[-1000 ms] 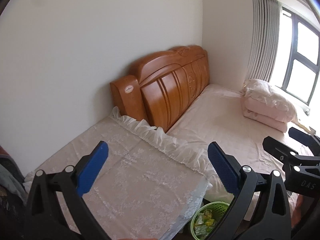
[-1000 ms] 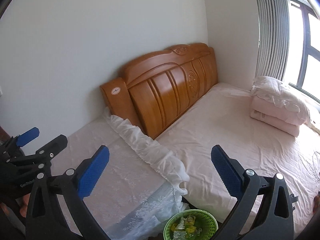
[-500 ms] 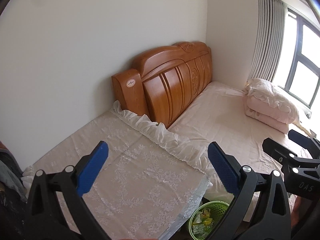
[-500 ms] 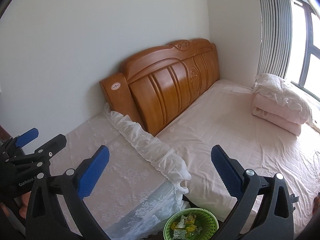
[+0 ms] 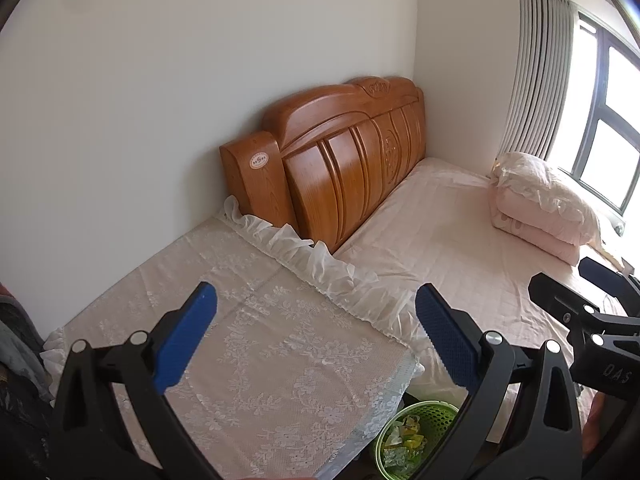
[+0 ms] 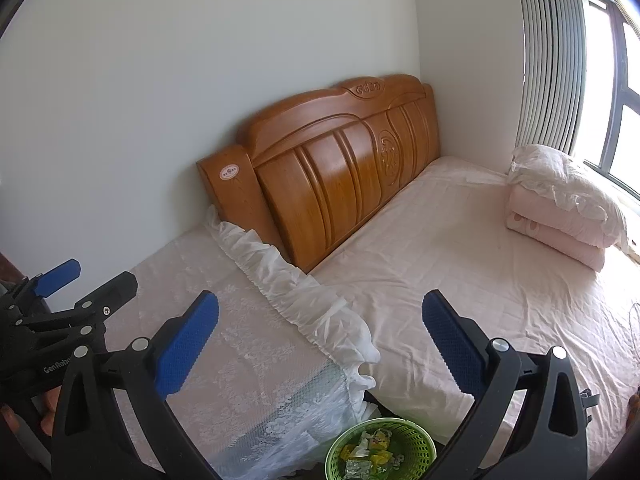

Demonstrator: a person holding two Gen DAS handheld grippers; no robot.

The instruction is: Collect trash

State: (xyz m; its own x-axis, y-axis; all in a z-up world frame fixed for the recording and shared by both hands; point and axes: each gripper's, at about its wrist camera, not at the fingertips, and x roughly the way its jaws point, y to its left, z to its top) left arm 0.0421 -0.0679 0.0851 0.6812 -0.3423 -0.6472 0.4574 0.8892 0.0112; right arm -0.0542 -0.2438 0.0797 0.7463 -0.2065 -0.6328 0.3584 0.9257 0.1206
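Both grippers hang above a lace cloth (image 5: 256, 344) beside the bed (image 6: 460, 264). The left gripper (image 5: 316, 336) has its blue pads wide apart and grips nothing; the right gripper (image 6: 320, 340) is likewise spread and empty. The green bin (image 6: 380, 450), with crumpled wrappers (image 6: 368, 454) inside, sits low and near, between cloth and bed. A headboard (image 6: 332, 168) stands far against the wall, and folded bedding (image 6: 560, 204) lies far right.
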